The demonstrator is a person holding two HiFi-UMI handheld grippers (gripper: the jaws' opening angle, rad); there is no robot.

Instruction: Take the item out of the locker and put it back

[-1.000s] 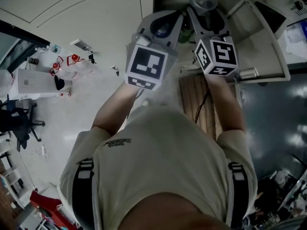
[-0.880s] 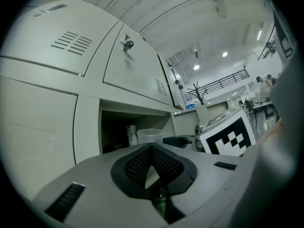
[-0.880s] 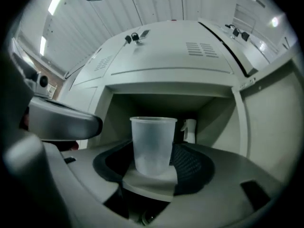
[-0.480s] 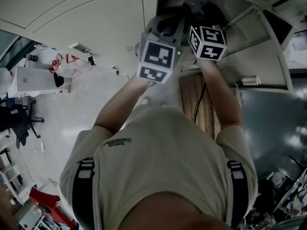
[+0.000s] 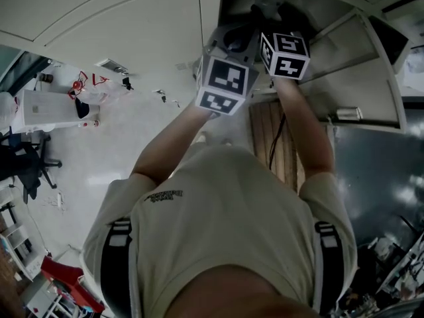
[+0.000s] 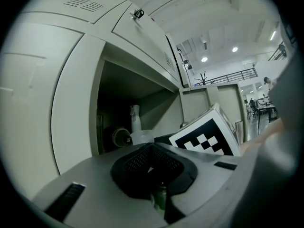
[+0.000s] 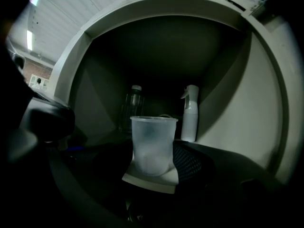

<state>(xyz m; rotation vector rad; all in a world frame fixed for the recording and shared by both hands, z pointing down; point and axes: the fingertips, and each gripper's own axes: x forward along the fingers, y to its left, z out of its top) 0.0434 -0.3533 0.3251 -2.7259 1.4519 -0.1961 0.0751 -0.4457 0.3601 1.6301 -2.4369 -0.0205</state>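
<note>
Locker (image 7: 247, 103) holds one frosted cup (image 7: 152, 144), one spray bottle (image 7: 190, 113), one clear bottle (image 7: 134, 106).

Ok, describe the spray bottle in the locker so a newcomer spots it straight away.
Look into the open locker compartment, dark inside. At its back, close to the right wall, stands the spray bottle. It is opaque white with a trigger head, unlike the clear bottle to its left and the translucent cup in front.

A white spray bottle (image 7: 191, 113) stands near a clear bottle (image 7: 134, 106). A black office chair (image 5: 26, 171) sits on the floor (image 5: 132, 131).
</note>
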